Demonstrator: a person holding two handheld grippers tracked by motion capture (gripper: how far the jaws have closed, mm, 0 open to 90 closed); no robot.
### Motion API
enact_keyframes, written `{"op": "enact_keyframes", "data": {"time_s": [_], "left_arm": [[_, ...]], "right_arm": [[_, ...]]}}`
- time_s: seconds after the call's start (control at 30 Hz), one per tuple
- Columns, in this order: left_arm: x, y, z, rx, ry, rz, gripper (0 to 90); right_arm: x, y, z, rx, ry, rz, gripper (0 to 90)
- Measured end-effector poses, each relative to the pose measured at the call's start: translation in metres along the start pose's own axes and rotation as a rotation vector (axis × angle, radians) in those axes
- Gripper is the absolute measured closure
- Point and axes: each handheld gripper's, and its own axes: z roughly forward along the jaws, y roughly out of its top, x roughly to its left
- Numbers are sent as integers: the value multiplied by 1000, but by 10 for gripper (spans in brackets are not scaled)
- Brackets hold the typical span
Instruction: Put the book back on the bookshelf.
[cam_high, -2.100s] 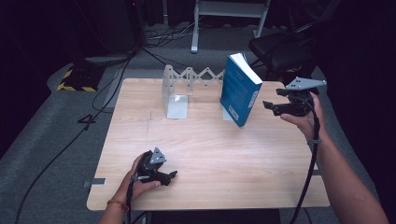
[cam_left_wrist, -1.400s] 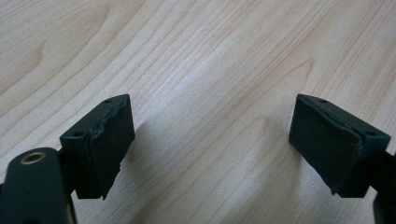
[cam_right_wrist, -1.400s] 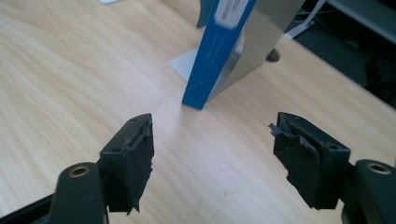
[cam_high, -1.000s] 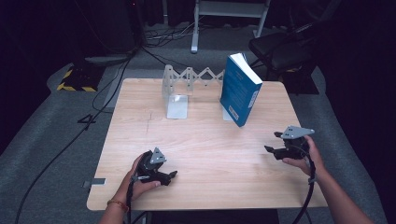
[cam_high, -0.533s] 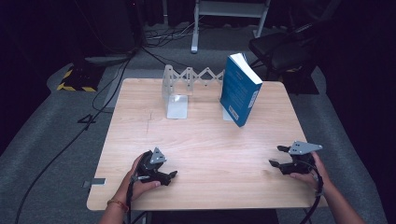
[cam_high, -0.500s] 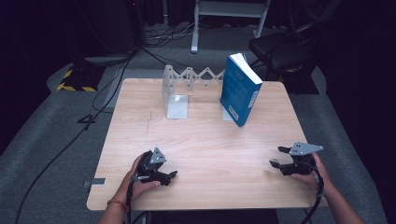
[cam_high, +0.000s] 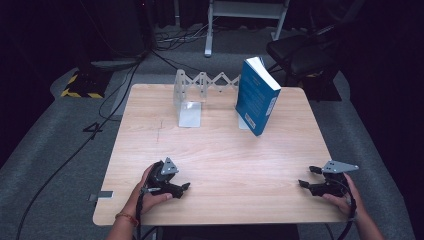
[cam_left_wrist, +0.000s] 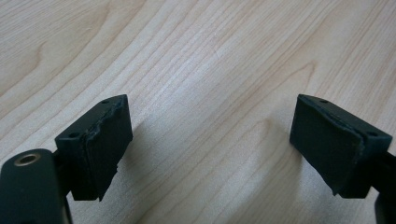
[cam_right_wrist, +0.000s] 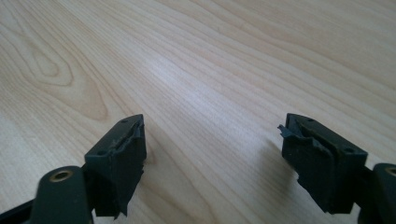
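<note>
Dark recording studio or lab, lone wooden table (cam_high: 220, 150), grey carpet (cam_high: 55, 150), floor cables (cam_high: 75, 150), hazard-striped tape (cam_high: 80, 92)

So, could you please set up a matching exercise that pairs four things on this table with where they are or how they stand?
Things:
1. blue book
2. bookend rack
3. left tool
4. right tool

Places or states:
A. stretched out zigzag along the far edge of the table
B. open, by the near right corner
C. standing on end and leaning, at the far right
D. open, low over the near left part

Pairs: 1-C, 2-A, 3-D, 4-B
</note>
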Motion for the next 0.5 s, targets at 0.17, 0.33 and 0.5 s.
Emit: {"op": "enact_keyframes", "data": {"time_s": [0.17, 0.33, 0.5], "left_arm": [[0, 0, 0, 1, 4, -4, 133], [0, 0, 0, 2, 5, -5, 134], [0, 1, 0, 2, 3, -4, 132]], "right_arm": [[-1, -1, -1, 0, -1, 5, 216], [-1, -1, 0, 0, -1, 6, 215], [-1, -1, 0, -1, -5, 6, 212]]}}
